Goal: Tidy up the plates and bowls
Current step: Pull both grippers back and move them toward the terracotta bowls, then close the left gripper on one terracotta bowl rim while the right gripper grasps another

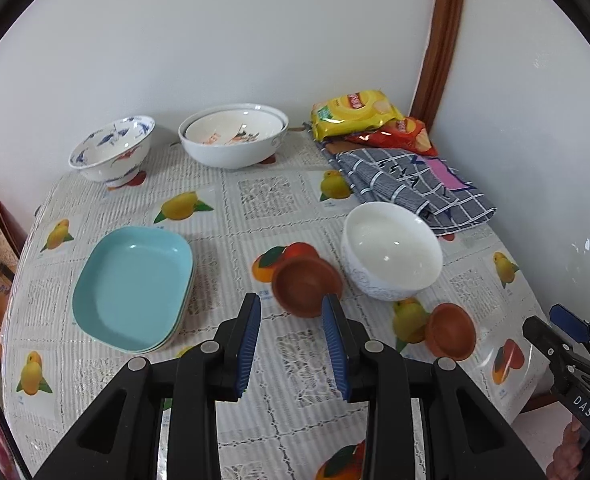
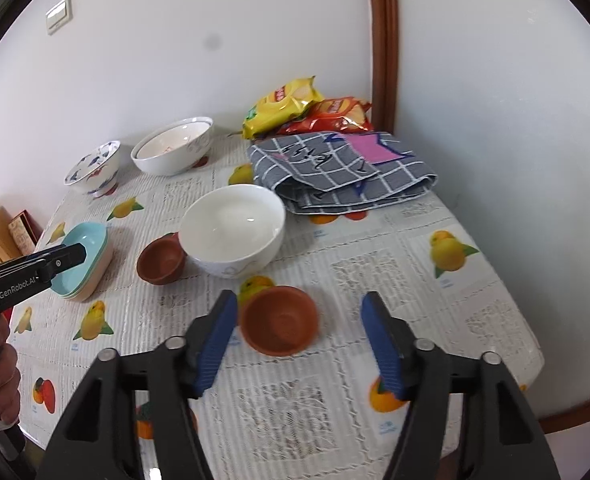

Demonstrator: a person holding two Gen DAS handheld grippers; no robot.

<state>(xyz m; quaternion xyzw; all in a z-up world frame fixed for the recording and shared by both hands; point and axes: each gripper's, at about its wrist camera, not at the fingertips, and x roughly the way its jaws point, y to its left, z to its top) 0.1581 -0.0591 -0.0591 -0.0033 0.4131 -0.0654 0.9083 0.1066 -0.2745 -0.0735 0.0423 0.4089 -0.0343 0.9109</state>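
A stack of light-blue rectangular plates (image 1: 133, 286) (image 2: 83, 258) lies at the table's left. Two small brown bowls stand on the cloth: one (image 1: 305, 286) (image 2: 161, 260) just ahead of my left gripper (image 1: 295, 316), the other (image 1: 451, 330) (image 2: 279, 318) between the fingers of my right gripper (image 2: 299, 312). Both grippers are open and empty. A plain white bowl (image 1: 391, 250) (image 2: 233, 228) stands mid-table. At the back stand a blue-patterned bowl (image 1: 111, 152) (image 2: 93, 168) and a large white bowl (image 1: 233, 136) (image 2: 173, 146) with a smaller one nested inside.
A folded grey checked cloth (image 1: 411, 184) (image 2: 343, 172) and yellow and red snack bags (image 1: 355, 114) (image 2: 283, 104) lie at the back right by the wall. The round table (image 2: 435, 304) has a fruit-print cover; its edge curves close on the right.
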